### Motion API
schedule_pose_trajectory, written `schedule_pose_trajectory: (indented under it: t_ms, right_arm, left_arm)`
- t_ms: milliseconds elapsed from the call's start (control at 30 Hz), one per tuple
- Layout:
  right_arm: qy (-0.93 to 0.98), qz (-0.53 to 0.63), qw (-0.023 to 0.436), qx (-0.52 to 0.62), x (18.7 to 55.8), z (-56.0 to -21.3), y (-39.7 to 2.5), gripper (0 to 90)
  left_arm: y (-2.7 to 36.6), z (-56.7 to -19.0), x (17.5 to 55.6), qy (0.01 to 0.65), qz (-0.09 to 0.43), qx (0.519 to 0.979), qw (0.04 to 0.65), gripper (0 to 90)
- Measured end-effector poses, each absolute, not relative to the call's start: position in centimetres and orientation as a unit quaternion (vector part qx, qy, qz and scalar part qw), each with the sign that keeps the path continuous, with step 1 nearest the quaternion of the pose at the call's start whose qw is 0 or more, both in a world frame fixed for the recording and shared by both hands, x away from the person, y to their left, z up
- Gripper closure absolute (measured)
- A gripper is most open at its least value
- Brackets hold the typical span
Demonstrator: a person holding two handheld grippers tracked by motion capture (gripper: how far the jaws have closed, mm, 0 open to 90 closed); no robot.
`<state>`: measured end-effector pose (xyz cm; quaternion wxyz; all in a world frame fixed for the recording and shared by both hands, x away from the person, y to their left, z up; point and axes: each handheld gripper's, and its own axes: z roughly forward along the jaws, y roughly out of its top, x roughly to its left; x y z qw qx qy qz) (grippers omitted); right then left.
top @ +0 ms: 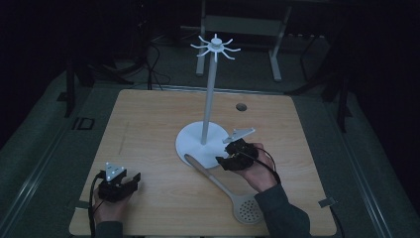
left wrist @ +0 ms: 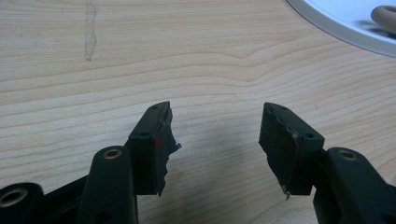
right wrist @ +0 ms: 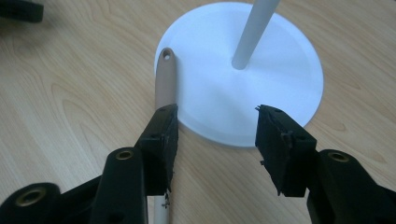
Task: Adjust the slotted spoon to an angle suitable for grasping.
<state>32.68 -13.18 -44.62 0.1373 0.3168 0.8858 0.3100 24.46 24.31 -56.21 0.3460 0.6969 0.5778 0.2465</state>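
While the slotted spoon is lying on the table with its long axis running from its handle tip on the stand's white base toward the near right, the right gripper is hovering beside the handle, jaws spread wide and holding nothing. In the right gripper view the handle is passing under the left jaw rather than sitting between the two. Resting well apart at the near left, the left gripper is also gaping empty, so the right one is sitting much nearer.

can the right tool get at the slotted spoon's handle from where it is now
Probably yes. The right tool is open just above the beige handle, which lies partly on the stand's white base. Nothing covers the handle; one jaw sits over it, so a small sideways shift seems needed.
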Motion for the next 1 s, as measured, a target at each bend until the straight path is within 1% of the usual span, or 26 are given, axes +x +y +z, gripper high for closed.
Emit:
schedule_pose_trajectory:
  t_ms: [767,1000]
  right_arm:
    - [0.908,0.264,0.117,0.303,33.7,-46.2,-11.2,49.6]
    - [0.915,0.252,0.104,0.298,33.8,-46.8,-10.7,54.0]
  left_arm:
    - [24.3,-56.2,24.5,0.578,0.246,0.697,0.346,44.2]
    - [24.3,-56.2,24.5,0.577,0.246,0.698,0.345,44.2]
